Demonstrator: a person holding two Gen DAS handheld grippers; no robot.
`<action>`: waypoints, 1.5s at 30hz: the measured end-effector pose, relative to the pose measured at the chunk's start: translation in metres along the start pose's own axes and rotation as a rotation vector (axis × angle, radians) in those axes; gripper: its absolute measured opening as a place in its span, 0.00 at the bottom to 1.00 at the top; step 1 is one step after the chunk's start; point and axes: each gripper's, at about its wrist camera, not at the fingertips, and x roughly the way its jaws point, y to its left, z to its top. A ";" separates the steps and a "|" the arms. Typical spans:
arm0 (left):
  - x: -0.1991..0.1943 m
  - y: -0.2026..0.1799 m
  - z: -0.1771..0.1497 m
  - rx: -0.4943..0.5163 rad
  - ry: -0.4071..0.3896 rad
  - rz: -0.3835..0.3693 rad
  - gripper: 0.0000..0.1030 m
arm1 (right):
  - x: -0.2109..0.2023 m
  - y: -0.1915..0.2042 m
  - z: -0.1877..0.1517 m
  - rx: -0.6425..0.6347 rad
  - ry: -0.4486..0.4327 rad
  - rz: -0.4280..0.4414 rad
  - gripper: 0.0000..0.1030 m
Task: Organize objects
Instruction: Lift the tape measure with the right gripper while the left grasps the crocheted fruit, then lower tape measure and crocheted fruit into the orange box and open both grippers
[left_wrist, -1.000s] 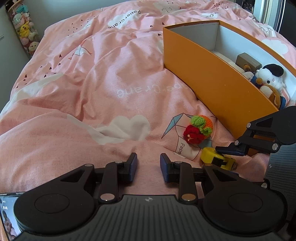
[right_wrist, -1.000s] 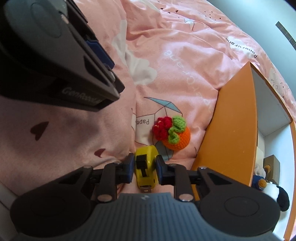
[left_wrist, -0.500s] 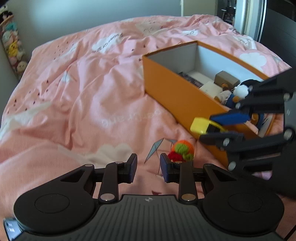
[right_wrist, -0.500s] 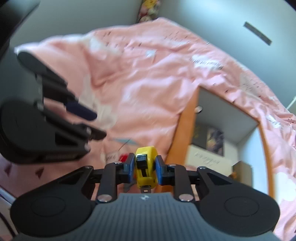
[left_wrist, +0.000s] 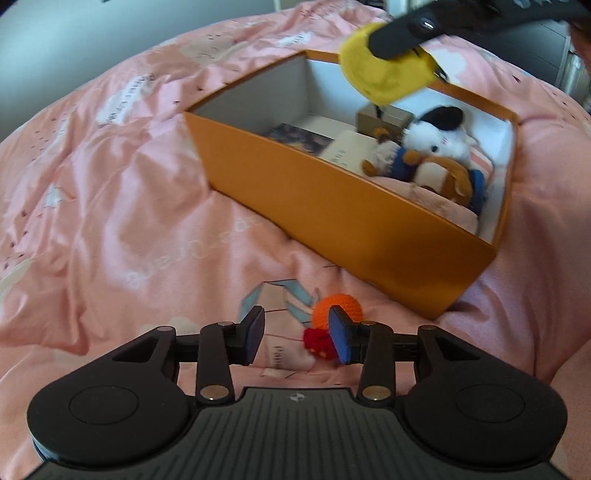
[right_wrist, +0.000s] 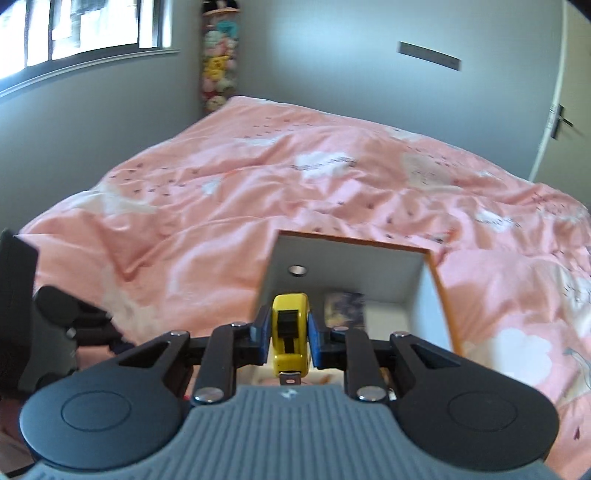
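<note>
We see the right gripper (right_wrist: 287, 334) angled down over the orange box (left_wrist: 332, 206), clamped on the yellow tape measure (right_wrist: 289, 334), while the left gripper (left_wrist: 296, 334), jaws just widened and empty, tilts over the crocheted toy (left_wrist: 334, 314) on the bed (left_wrist: 110, 184).

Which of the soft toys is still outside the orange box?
The crocheted orange and red toy lies on the pink duvet beside the left tool. The white plush doll lies inside the orange box.
</note>
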 end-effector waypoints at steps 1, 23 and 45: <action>0.004 -0.003 0.001 0.021 0.010 -0.014 0.46 | 0.002 -0.006 -0.002 0.010 0.006 -0.004 0.21; 0.041 0.009 0.017 -0.091 0.117 -0.069 0.38 | 0.086 -0.117 0.009 0.200 0.164 0.071 0.21; -0.018 0.049 0.135 -0.100 -0.216 -0.004 0.38 | 0.202 -0.128 0.023 0.187 0.411 0.045 0.21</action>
